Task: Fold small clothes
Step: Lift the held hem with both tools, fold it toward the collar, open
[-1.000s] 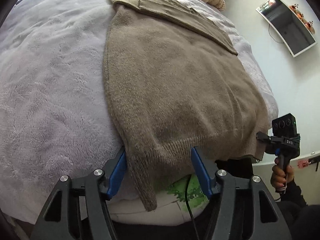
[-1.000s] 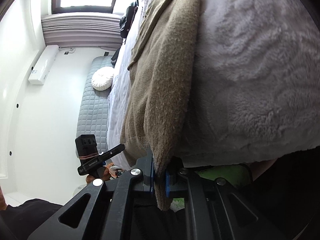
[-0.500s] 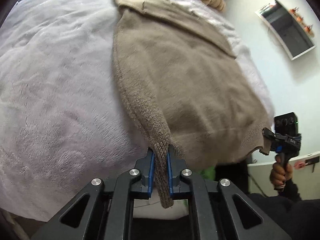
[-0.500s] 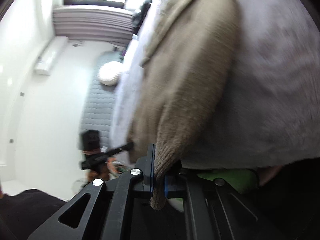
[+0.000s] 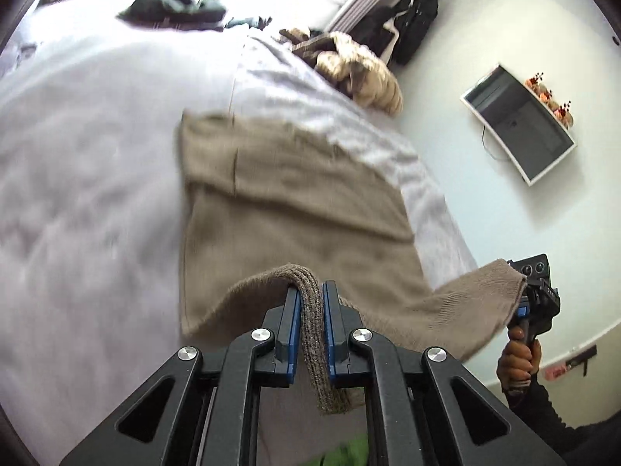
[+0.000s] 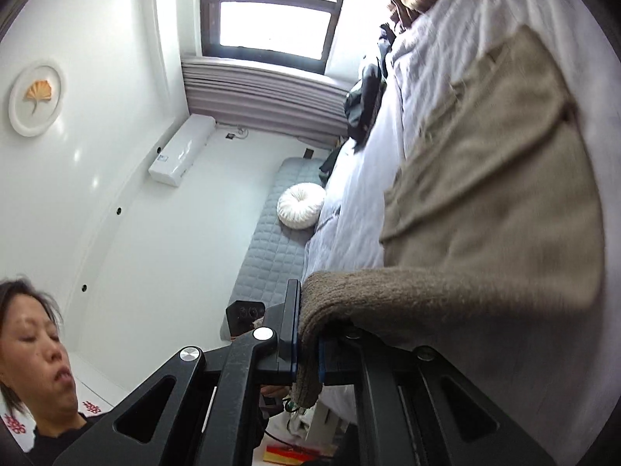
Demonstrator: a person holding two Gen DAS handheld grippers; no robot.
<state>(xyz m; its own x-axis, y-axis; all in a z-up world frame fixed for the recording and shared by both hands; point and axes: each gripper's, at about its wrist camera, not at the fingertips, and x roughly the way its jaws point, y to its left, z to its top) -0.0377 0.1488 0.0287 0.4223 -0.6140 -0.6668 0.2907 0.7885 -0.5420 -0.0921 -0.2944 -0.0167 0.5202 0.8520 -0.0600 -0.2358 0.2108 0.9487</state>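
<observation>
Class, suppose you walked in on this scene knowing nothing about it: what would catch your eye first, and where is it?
First, the brown knit sweater spread over the pale bedcover, its near hem lifted off the bed. Each hem corner is pinched in a gripper: the left gripper low in the centre of its own view, the right gripper at that view's right edge, held in a hand. Beyond, a bright window lights the white room.

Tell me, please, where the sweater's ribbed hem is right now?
Lifted off the bed: the sweater hem's corners are clamped in the left gripper and right gripper.
</observation>
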